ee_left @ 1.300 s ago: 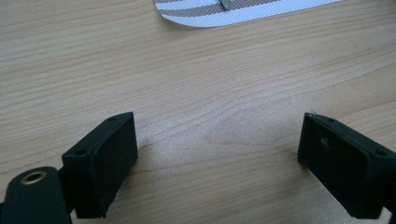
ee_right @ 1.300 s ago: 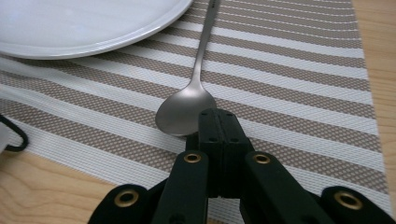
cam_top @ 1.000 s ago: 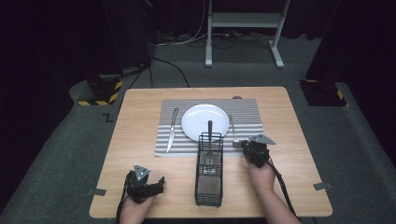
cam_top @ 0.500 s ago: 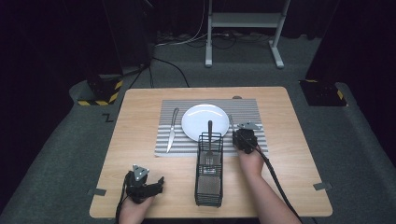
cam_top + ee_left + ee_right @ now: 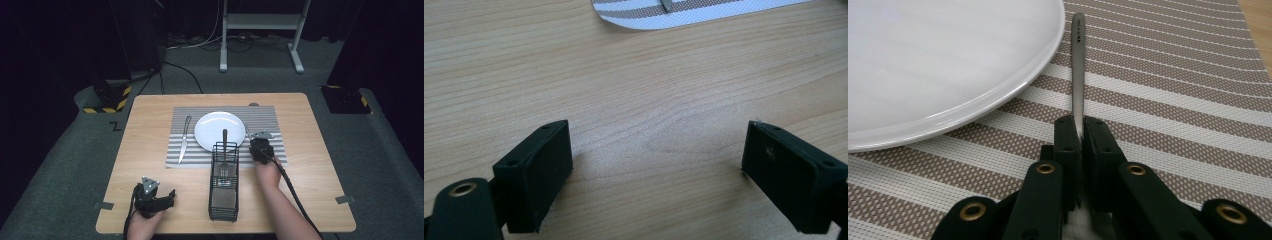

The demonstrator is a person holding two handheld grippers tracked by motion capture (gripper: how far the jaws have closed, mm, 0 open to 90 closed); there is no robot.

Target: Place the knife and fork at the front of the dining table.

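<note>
Slim silver utensil handle (image 5: 1078, 65) clamped flat between closing right gripper (image 5: 1081, 131) jaws, right of white plate (image 5: 218, 129), wire caddy (image 5: 223, 195) holding cutlery, left gripper (image 5: 659, 165) wide open, empty.

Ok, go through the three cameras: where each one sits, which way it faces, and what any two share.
High view: fixed above the person's side, looking forward and down on the table; both forearms and claws enter from the bottom.
Left gripper view: rides the left claw, low over bare wood, jaws wide apart, facing the placemat edge.
Right gripper view: rides the right claw, shut on a utensil handle beside the plate.
Shared: the high and right views both show plate, striped placemat and right claw.
</note>
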